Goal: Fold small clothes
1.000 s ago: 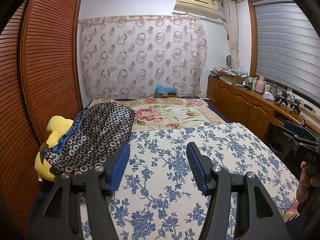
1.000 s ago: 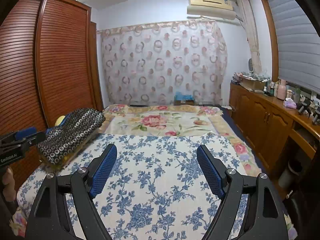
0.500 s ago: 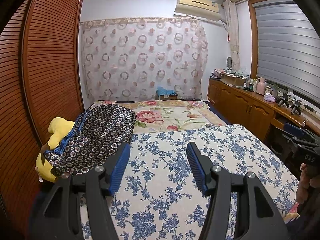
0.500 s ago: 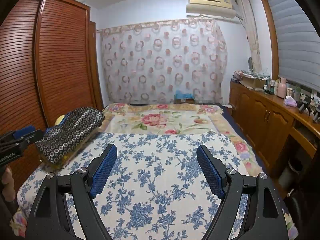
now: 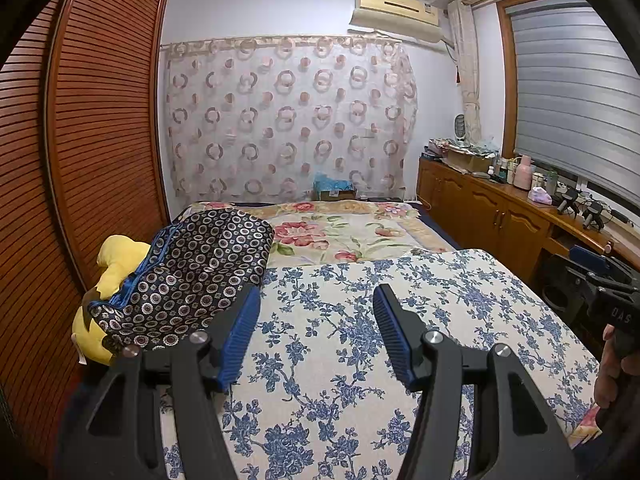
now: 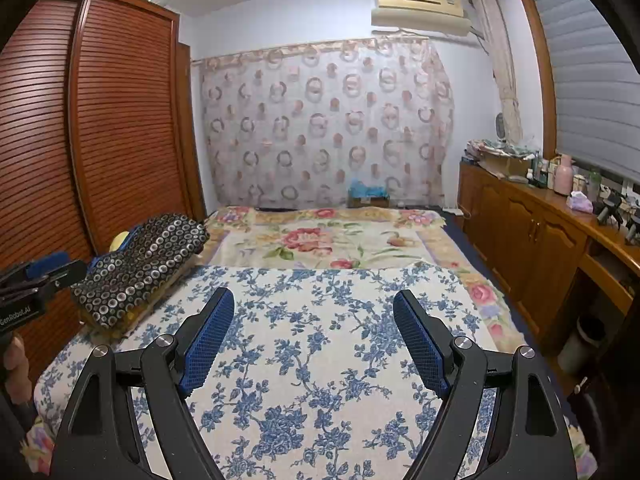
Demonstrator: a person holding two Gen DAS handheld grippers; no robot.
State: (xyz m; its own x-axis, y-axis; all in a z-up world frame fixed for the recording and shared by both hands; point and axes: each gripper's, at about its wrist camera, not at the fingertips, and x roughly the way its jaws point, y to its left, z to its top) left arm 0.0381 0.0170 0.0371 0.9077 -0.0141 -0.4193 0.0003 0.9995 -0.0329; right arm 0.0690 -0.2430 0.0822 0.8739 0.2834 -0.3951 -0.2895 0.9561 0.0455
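Note:
A dark garment with a ring pattern and blue trim (image 5: 188,276) lies draped over a yellow plush toy (image 5: 116,264) at the left edge of the bed; it also shows in the right wrist view (image 6: 140,264). My left gripper (image 5: 316,300) is open and empty above the blue-flowered quilt (image 5: 360,340), just right of the garment. My right gripper (image 6: 314,300) is open and empty above the quilt's middle (image 6: 320,320). Each gripper shows at the edge of the other's view: the right one (image 5: 596,276), the left one (image 6: 40,272).
A slatted wooden wardrobe (image 5: 80,140) stands close along the bed's left side. A wooden cabinet (image 6: 540,240) with bottles and clutter runs along the right. A red-flowered blanket (image 5: 340,232) covers the far half of the bed. A patterned curtain (image 6: 320,120) hangs behind.
Both grippers have tilted up very slightly, so the scene sits a little lower. Both stay open. Nothing on the bed has moved.

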